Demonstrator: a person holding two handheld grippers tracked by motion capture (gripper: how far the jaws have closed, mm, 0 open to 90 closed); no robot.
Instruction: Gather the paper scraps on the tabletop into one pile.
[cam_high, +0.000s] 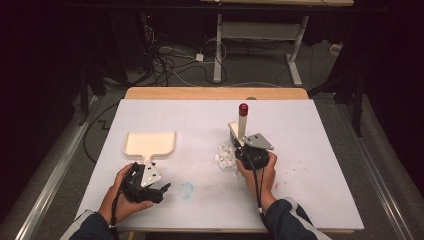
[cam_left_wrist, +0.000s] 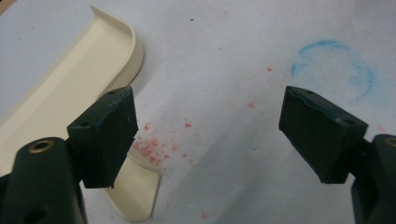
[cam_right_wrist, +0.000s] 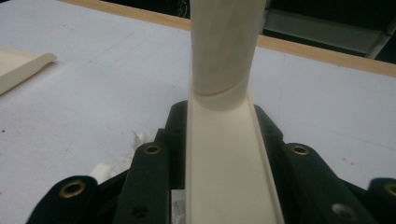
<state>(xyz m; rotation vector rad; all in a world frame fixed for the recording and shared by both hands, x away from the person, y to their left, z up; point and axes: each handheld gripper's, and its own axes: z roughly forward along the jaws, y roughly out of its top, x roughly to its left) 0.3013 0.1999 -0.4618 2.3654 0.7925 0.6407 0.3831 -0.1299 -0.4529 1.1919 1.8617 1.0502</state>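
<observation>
White board is covering a wooden table, with cables lying on the dark floor behind. The right gripper is pinching a cream brush over paper scraps. The left gripper is hanging spread beside the dustpan, whose handle is partly hidden.

The room is dim and the white table evenly lit from above. Shadows are soft. The brush handle is blurred up close.
</observation>
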